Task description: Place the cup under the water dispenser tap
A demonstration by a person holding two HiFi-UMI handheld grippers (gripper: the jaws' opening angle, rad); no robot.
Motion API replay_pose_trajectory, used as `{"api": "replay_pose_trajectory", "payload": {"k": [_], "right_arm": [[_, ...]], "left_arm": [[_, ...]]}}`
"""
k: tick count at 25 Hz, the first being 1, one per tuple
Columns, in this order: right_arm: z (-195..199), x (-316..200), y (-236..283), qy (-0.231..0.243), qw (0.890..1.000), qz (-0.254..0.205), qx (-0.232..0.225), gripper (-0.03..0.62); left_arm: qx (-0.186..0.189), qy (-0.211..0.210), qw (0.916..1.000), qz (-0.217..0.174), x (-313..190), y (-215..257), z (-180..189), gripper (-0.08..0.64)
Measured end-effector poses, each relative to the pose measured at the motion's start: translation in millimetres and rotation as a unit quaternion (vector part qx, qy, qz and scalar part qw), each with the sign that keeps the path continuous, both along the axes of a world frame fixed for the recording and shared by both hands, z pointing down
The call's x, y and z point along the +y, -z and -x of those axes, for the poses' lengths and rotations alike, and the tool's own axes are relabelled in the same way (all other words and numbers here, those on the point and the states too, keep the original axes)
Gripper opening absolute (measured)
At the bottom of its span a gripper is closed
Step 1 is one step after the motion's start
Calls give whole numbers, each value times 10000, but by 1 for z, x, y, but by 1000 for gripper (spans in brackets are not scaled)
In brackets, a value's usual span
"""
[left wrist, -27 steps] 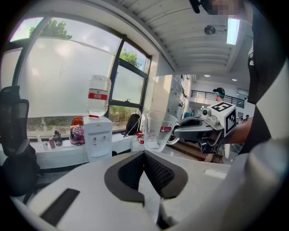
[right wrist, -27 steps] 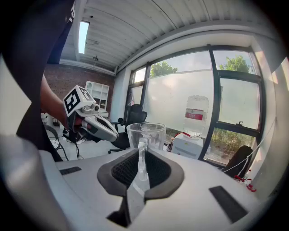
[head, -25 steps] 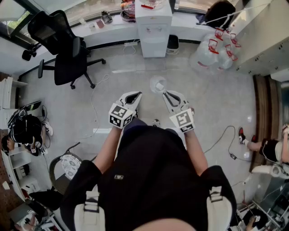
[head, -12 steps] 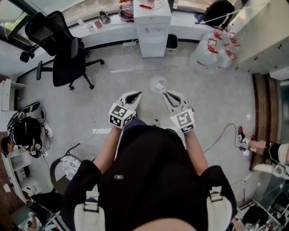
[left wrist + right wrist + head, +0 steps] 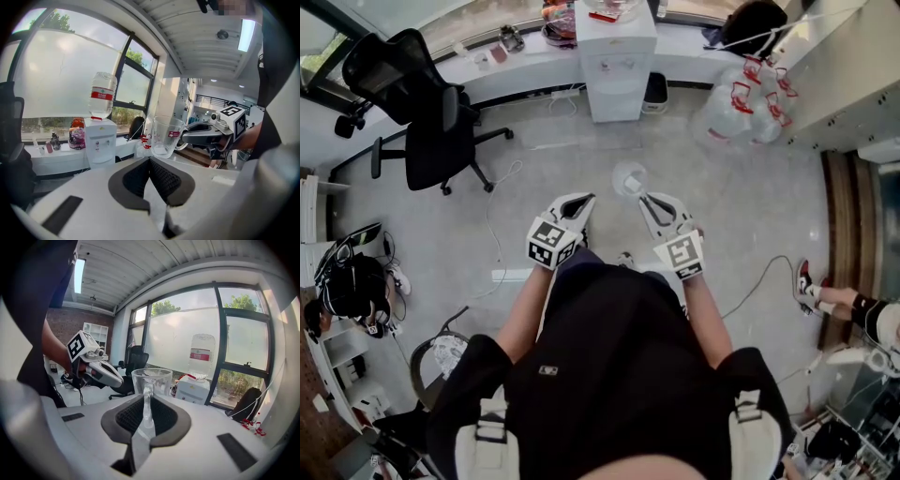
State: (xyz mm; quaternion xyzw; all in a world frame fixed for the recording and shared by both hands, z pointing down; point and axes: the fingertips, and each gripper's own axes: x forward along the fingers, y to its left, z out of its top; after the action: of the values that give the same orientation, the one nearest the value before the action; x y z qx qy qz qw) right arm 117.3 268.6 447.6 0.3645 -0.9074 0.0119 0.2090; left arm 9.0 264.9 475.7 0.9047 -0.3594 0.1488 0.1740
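A clear glass cup with a handle hangs in the air over the floor, upright. My right gripper is shut on its handle, and the cup stands just beyond the jaws. The cup and the right gripper also show in the left gripper view. My left gripper is beside it on the left, pads together with nothing between them. The white water dispenser with a bottle on top stands ahead against the window counter, some way off.
A black office chair stands at the left near the counter. Empty water bottles in a bag lie right of the dispenser. Cables run over the floor at the right, and another person's foot shows there.
Both grippers, with the cup in the right one, have moved a little forward toward the dispenser. The grip on the handle is unchanged.
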Motion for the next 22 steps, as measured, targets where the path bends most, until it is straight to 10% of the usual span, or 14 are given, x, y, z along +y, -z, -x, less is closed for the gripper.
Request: {"api": "replay_pose_trajectory", "payload": {"k": [22], "right_arm": [[48, -112, -5, -395, 9991, 148, 87, 25]], "left_arm": [[18, -306, 9995, 64, -124, 2, 54, -2]]}}
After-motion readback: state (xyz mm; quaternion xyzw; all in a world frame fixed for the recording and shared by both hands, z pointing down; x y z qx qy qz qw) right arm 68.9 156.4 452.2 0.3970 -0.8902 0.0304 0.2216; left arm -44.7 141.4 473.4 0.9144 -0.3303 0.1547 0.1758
